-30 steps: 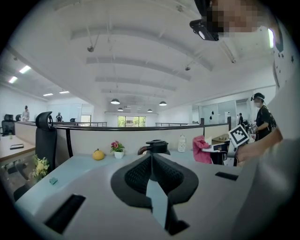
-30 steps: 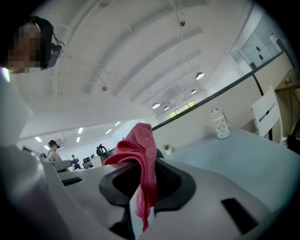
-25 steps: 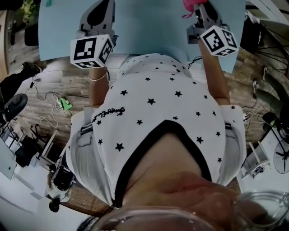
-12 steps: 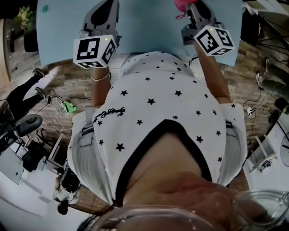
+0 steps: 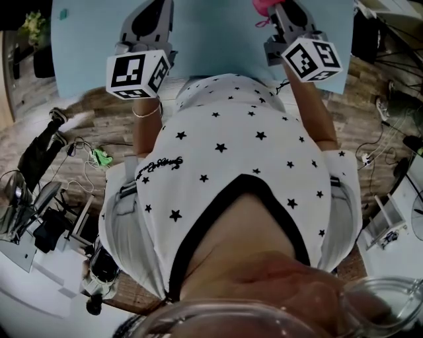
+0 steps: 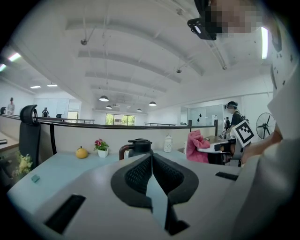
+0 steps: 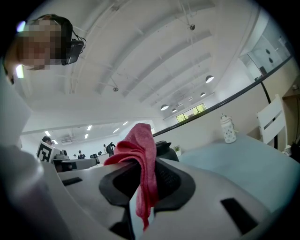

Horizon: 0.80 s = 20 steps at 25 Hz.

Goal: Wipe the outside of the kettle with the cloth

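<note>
In the left gripper view a dark kettle [image 6: 139, 146] with a brown handle stands upright on the pale blue table [image 6: 61, 166], straight beyond my left gripper [image 6: 151, 157], whose jaws are shut with nothing between them. My right gripper [image 7: 145, 164] is shut on a pink-red cloth [image 7: 140, 154] that hangs over its jaws. The kettle's lid [image 7: 164, 147] peeks out behind the cloth. The head view shows both grippers, left [image 5: 147, 16] and right [image 5: 285, 14], held over the near table edge, with a bit of the cloth [image 5: 263, 5] at the top. From there the kettle is out of sight.
An orange fruit [image 6: 82, 152] and a small flower pot [image 6: 101, 147] sit left of the kettle, and a white jar [image 6: 168, 144] to its right. A white chair [image 7: 269, 124] stands at the table's far right. My torso fills most of the head view.
My right gripper with the cloth has shifted slightly left. The left gripper has barely moved. The floor in the head view has slid a little.
</note>
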Each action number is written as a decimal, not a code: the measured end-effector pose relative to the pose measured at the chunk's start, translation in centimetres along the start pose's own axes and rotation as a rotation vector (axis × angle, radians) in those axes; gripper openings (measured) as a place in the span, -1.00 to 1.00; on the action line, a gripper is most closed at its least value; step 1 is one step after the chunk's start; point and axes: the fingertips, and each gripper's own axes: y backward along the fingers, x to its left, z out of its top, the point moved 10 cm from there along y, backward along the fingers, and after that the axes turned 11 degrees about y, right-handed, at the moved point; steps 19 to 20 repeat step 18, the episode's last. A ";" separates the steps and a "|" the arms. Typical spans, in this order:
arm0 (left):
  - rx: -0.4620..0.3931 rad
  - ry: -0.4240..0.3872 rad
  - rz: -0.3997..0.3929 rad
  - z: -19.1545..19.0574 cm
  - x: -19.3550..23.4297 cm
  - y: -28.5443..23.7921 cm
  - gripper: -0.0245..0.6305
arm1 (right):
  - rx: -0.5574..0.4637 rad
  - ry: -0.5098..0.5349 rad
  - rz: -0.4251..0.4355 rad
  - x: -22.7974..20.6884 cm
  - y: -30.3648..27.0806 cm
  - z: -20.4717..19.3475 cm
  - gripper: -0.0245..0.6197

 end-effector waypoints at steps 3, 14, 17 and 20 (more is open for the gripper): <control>-0.001 0.001 0.006 0.1 0.1 0.2 -0.82 | 0.001 -0.005 0.000 0.0 0.0 0.1 -0.71; -0.003 0.003 0.024 -0.1 -0.2 1.0 -0.83 | 0.003 -0.025 0.001 -0.1 0.5 0.0 -0.71; -0.002 0.003 0.024 0.0 -0.3 1.1 -0.82 | 0.004 -0.023 0.003 0.0 0.6 0.0 -0.71; -0.002 0.003 0.025 0.0 -0.3 1.1 -0.82 | 0.004 -0.022 0.004 0.0 0.7 0.1 -0.70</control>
